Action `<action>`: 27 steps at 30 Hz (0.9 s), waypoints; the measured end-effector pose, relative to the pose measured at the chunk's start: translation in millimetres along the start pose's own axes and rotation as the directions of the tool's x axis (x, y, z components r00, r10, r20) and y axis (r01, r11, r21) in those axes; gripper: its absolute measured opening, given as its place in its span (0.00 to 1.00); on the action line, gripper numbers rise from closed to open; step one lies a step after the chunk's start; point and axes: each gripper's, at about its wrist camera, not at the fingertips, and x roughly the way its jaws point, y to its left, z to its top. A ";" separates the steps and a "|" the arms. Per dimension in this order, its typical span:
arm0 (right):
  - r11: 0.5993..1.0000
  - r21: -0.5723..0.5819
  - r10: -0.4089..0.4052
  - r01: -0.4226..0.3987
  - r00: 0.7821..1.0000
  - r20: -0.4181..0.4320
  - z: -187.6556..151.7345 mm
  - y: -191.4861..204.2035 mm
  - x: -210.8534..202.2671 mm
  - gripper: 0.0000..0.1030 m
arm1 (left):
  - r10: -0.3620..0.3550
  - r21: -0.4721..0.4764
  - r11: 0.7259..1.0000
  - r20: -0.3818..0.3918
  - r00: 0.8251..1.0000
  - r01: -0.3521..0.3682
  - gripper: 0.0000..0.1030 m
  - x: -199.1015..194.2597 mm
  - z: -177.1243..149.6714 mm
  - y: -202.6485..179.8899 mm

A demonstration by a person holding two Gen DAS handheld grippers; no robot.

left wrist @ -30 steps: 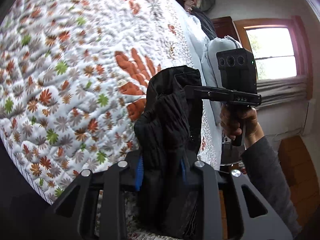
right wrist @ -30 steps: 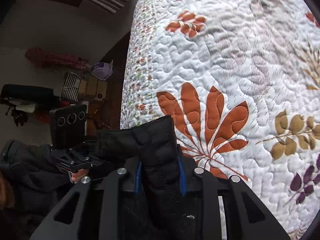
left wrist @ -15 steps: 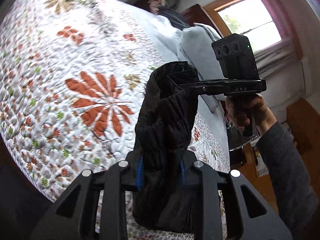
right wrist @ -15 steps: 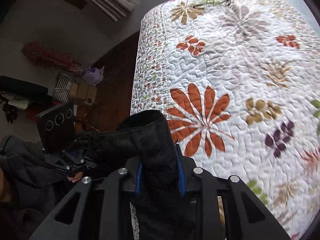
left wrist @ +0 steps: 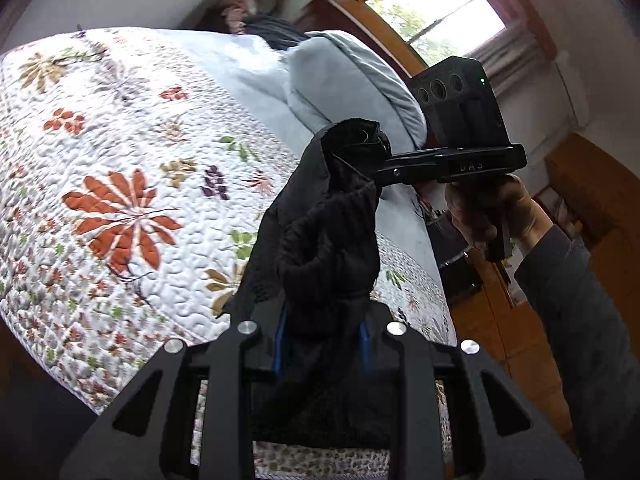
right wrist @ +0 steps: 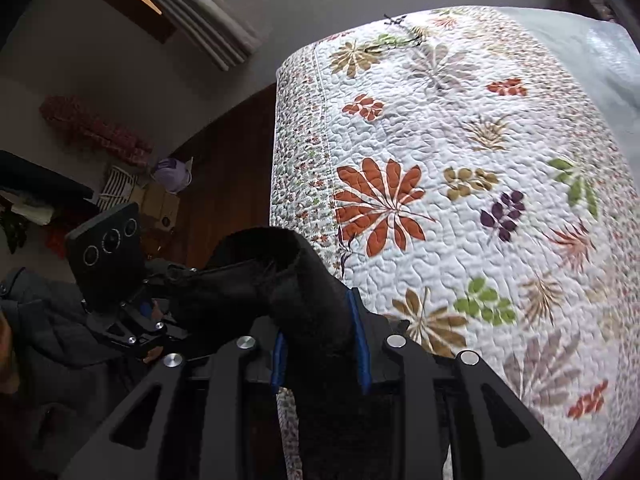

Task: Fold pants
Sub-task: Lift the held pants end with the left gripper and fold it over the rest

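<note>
The black pants point(left wrist: 328, 232) hang bunched in the air above the bed, held at two spots. My left gripper point(left wrist: 322, 344) is shut on one bunch of the fabric, which hides its fingertips. My right gripper point(left wrist: 380, 168) shows in the left wrist view, pinching the pants' top edge from the right. In the right wrist view the right gripper point(right wrist: 320, 344) is shut on the pants point(right wrist: 280, 288), and the left gripper point(right wrist: 176, 280) holds the same fabric at the left. The rest of the pants hangs below, out of view.
The bed's white quilt with leaf print point(left wrist: 120, 184) lies under and beyond the pants, also in the right wrist view point(right wrist: 460, 184). Pale blue pillows point(left wrist: 344, 80) sit at its head. A window point(left wrist: 432, 4), wooden furniture point(left wrist: 576, 184) and floor clutter point(right wrist: 120, 184) surround the bed.
Both grippers have risen and tilted with the pants in them. More of the bed, the pillows and the window have come into view. The grips have not changed.
</note>
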 end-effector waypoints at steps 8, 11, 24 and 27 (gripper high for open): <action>0.999 0.037 -0.034 0.032 0.997 0.071 -47.5 6.7 -39.3 0.27 | -0.046 0.071 0.996 -0.018 0.999 0.048 0.24 6.9 -11.1 -42.3; 0.997 0.060 -0.046 0.040 0.994 0.099 -70.1 7.4 -55.3 0.27 | -0.070 0.103 0.992 -0.036 0.997 0.073 0.24 11.9 -17.6 -61.6; 0.987 0.140 -0.105 0.076 0.972 0.210 -167.0 14.8 -111.2 0.27 | -0.123 0.243 0.959 -0.110 0.986 0.147 0.24 27.7 -48.8 -136.4; 0.984 0.157 -0.116 0.081 0.967 0.228 -188.1 13.7 -117.3 0.27 | -0.123 0.271 0.950 -0.132 0.984 0.155 0.24 34.7 -59.3 -153.9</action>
